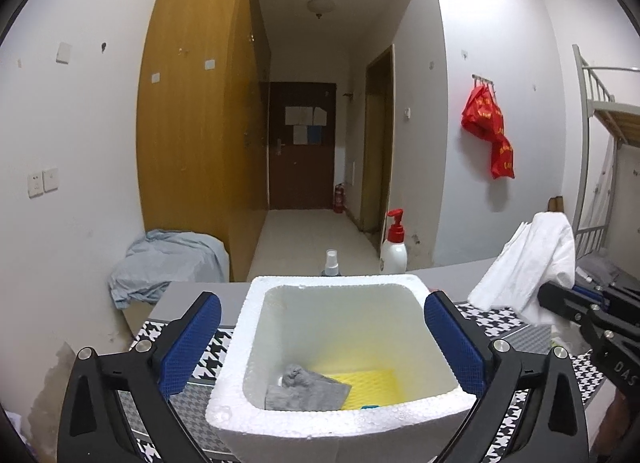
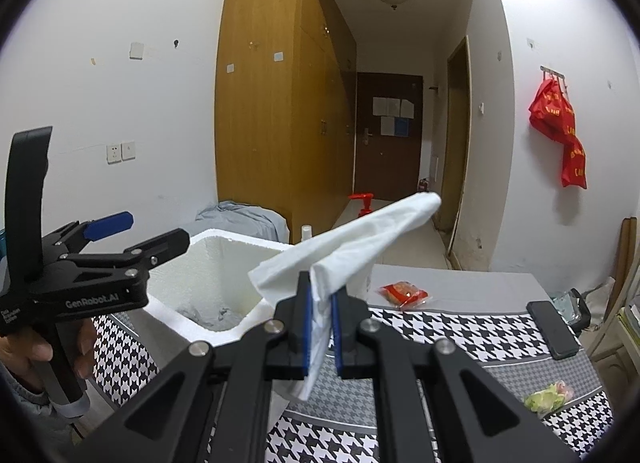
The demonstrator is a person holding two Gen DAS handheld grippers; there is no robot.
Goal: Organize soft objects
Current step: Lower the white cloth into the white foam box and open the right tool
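Red-pump bottle [image 1: 394,243], spray bottle [image 1: 331,262], phone [image 2: 552,329], red snack packet [image 2: 404,291] on table.

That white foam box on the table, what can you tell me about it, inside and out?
The white foam box looks like pebbly expanded polystyrene, with thick walls, rounded corners and no lid. It stands upright on the houndstooth table cover. Inside, a crumpled grey cloth lies partly over a yellow ribbed pad, with a small teal thing at the near wall, too hidden to name. The left gripper is open, its blue pads either side of the box, apparently not touching.
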